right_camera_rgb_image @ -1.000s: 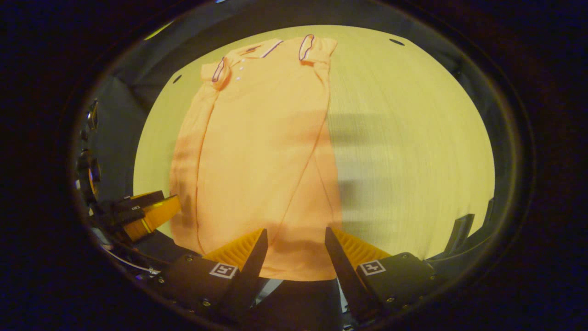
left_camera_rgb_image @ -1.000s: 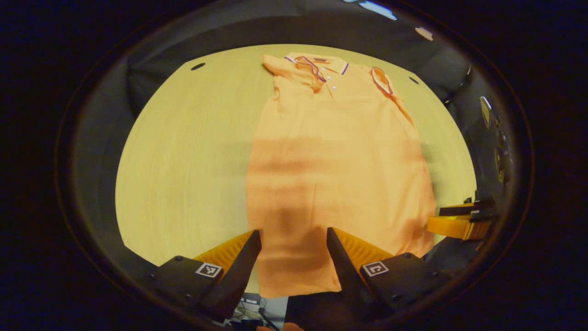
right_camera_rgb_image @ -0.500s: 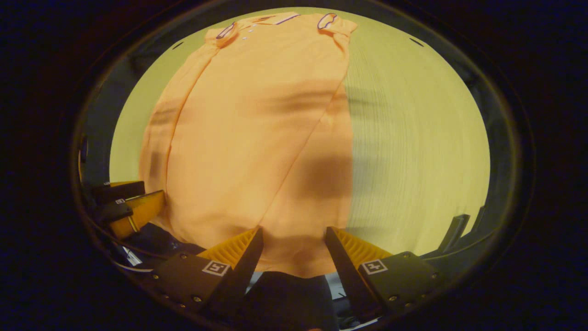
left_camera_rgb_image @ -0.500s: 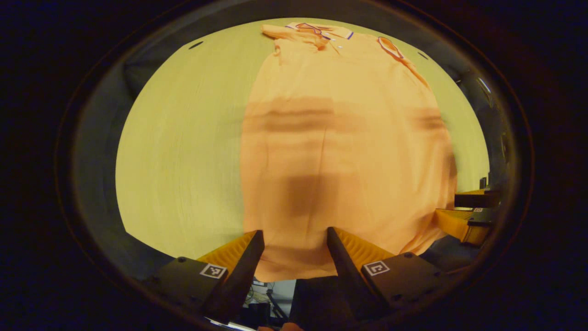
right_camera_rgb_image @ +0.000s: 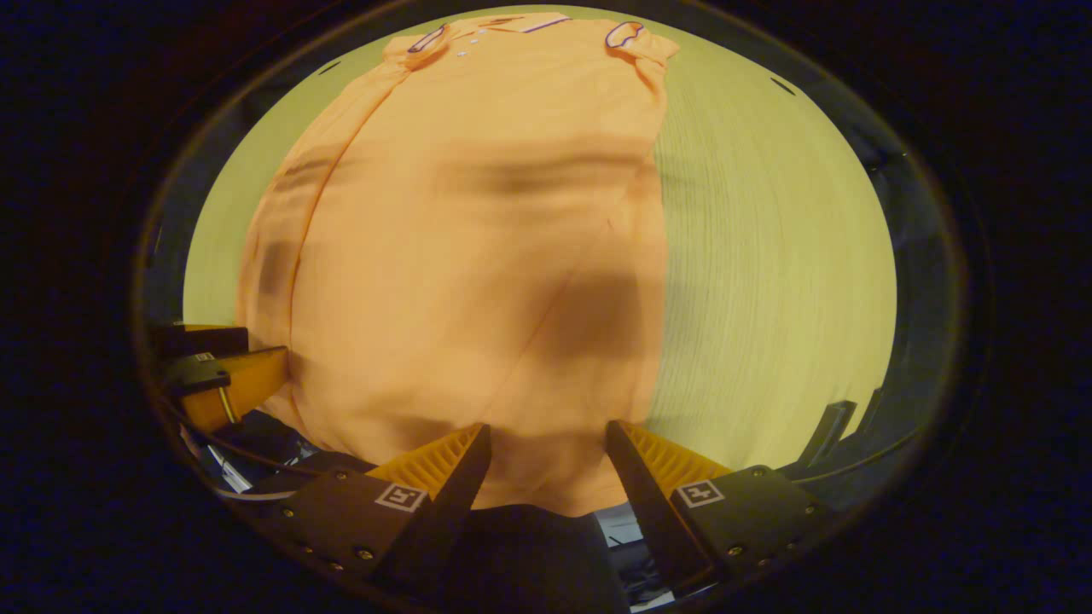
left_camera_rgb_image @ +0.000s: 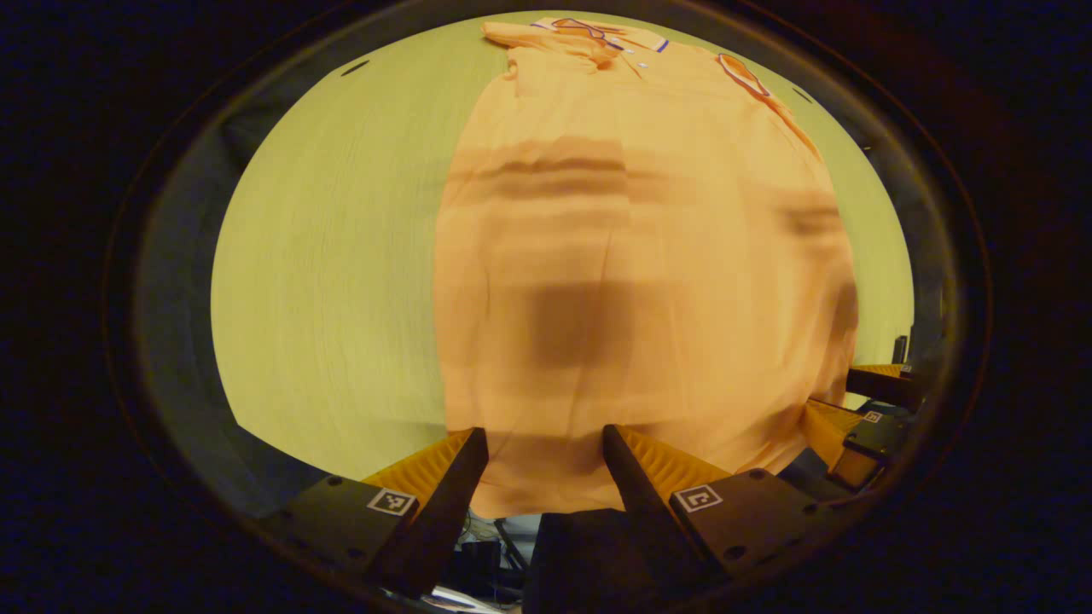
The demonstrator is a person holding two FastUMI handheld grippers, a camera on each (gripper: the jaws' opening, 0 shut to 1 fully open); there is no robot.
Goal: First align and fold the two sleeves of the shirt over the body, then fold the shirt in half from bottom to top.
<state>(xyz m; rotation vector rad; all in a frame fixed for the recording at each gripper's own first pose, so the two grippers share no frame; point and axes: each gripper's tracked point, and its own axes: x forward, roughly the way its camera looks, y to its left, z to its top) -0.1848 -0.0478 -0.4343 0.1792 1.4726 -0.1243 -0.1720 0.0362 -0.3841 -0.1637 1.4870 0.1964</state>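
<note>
Pale wooden table (left_camera_rgb_image: 324, 281) under an orange shirt (left_camera_rgb_image: 631, 256); left gripper (left_camera_rgb_image: 544, 443) and right gripper (right_camera_rgb_image: 548, 439) spread wide, holding nothing, at its hem; no legible writing

An orange polo shirt (left_camera_rgb_image: 631, 256) lies on the pale wooden table (left_camera_rgb_image: 333, 273), collar at the frame's top. The left gripper (left_camera_rgb_image: 544, 443), jaws apart, straddles its hem at bottom centre.

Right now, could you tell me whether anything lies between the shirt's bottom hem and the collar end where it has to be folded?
Nothing visible does: the shirt lies flat on the table, sleeves folded in, and both open grippers sit at its hem.
</note>
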